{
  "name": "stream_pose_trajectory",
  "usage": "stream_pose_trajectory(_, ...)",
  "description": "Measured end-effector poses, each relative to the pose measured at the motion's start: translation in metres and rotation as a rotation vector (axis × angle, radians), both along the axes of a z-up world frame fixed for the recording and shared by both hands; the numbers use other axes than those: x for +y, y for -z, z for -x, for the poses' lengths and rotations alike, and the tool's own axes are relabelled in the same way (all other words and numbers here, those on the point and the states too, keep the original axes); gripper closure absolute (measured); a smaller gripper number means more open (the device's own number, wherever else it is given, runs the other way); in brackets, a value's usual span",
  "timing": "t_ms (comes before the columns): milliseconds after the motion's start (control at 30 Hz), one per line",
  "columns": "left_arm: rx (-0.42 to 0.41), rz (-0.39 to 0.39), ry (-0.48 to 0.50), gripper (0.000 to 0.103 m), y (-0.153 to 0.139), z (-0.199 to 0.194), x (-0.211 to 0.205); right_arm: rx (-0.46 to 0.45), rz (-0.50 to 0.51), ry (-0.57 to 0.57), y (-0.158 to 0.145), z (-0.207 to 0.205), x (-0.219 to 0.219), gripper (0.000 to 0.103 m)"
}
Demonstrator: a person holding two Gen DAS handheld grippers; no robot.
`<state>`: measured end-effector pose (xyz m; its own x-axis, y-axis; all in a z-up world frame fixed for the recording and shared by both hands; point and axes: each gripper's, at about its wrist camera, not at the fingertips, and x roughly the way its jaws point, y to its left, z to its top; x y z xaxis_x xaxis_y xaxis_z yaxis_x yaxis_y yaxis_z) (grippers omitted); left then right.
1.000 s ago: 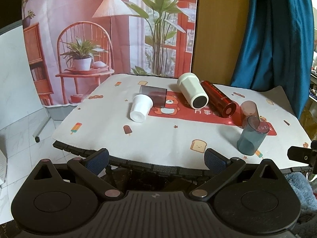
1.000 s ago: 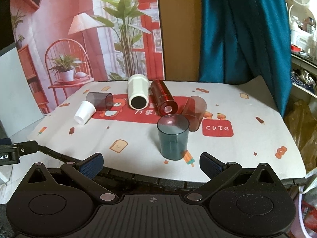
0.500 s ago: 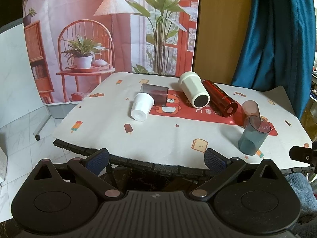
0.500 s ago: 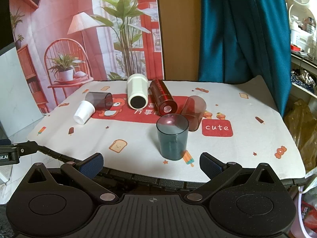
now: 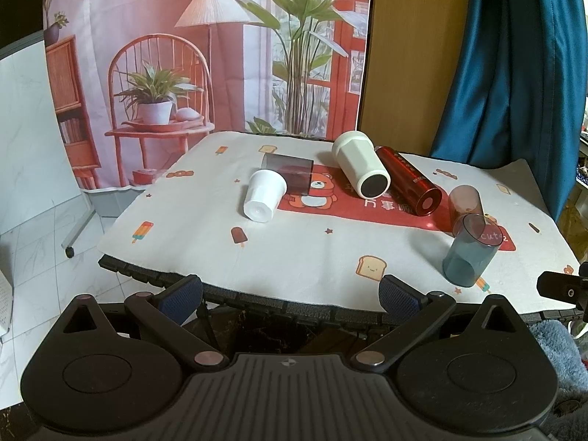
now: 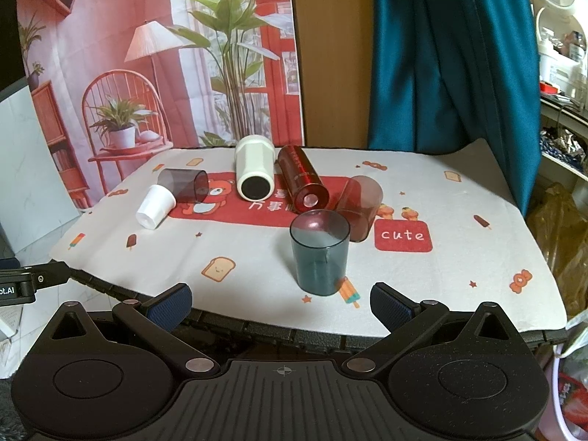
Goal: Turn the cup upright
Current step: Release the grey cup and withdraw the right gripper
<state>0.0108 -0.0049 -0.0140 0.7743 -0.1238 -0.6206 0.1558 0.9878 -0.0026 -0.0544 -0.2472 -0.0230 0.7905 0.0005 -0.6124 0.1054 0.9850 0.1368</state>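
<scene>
A clear blue cup (image 6: 319, 253) stands upright near the table's front edge, also in the left wrist view (image 5: 470, 250). Lying on their sides behind it are a clear red cup (image 6: 360, 209), a dark red bottle (image 6: 302, 180), a white bottle (image 6: 254, 177), a smoky cup (image 6: 183, 183) and a small white cup (image 6: 156, 206). The small white cup (image 5: 264, 195) lies at centre left in the left wrist view. My left gripper (image 5: 290, 290) and right gripper (image 6: 281, 299) are both open and empty, held in front of the table's front edge.
The table carries a white patterned cloth (image 6: 459, 257) with a red mat (image 6: 402, 235). A blue curtain (image 6: 452, 58) and a printed backdrop (image 6: 147, 55) stand behind. Bags (image 6: 562, 228) lie to the right of the table.
Both grippers have drifted slightly back from the table. No cup has moved.
</scene>
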Motion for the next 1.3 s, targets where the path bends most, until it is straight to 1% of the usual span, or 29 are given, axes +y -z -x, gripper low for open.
stream_pose_trajectory(1300, 0.008, -0.002, -0.006, 0.0, 0.0054, 0.0024, 0.0012, 0.002, 0.0, 0.0, -0.0001, -0.0003, -0.0001, 0.0)
